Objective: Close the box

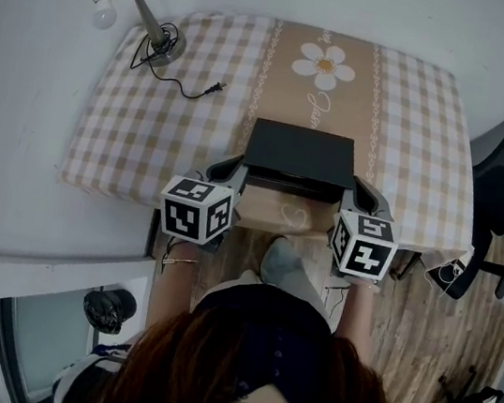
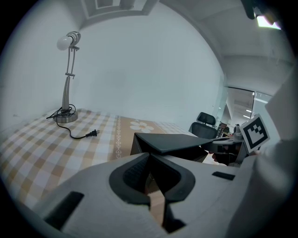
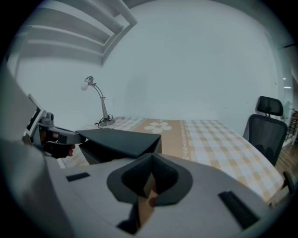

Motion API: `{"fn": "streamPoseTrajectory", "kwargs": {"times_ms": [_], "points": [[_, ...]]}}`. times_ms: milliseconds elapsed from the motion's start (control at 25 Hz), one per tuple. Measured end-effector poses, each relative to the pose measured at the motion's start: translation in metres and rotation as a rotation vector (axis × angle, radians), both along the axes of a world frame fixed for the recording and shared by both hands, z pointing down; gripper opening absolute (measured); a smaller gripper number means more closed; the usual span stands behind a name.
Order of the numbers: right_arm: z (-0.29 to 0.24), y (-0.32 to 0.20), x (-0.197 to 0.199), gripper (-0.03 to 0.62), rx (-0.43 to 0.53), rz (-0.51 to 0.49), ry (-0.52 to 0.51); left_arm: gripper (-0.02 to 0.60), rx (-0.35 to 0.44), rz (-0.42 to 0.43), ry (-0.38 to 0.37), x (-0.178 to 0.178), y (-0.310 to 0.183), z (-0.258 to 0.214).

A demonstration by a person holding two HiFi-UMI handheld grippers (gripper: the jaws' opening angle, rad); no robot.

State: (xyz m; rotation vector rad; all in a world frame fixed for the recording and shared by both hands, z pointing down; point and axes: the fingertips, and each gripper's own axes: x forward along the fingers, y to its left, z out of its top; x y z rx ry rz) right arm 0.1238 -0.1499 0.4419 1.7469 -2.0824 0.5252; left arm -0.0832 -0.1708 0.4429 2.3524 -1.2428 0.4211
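One black box (image 1: pixel 292 189) sits at the near edge of the checked table (image 1: pixel 140 131), right in front of you. Its flat lid (image 1: pixel 299 153) is tilted up at the front, with a dark gap beneath. Your left hand-held gripper (image 1: pixel 237 173) has its jaws drawn narrow onto the lid's front left corner. Your right hand-held gripper (image 1: pixel 353 189) pinches the front right corner the same way.
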Motion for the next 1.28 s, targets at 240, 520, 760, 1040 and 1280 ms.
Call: {"fn": "streamPoseTrajectory", "kwargs": {"times_ms": [240, 520, 760, 1040, 1280], "points": [[0.0, 0.007, -0.002, 0.017, -0.006, -0.002, 0.007, 0.023, -0.001, 0.002, 0.005, -0.001, 0.006, 0.0], [0.001, 0.012, -0.002, 0.017, -0.008, 0.003, 0.012, 0.023, 0.002, -0.002, 0.007, -0.002, 0.012, -0.002], [0.001, 0.018, -0.003, 0.017, -0.004, 0.013, 0.013, 0.023, -0.001, 0.004, 0.007, -0.005, 0.019, 0.0], [0.001, 0.023, -0.004, 0.017, -0.004, 0.021, 0.014, 0.022, -0.002, 0.009, 0.009, -0.007, 0.021, 0.001], [0.001, 0.026, -0.004, 0.017, -0.006, 0.029, 0.02, 0.022, -0.005, 0.017, 0.008, -0.007, 0.023, 0.002]]}}
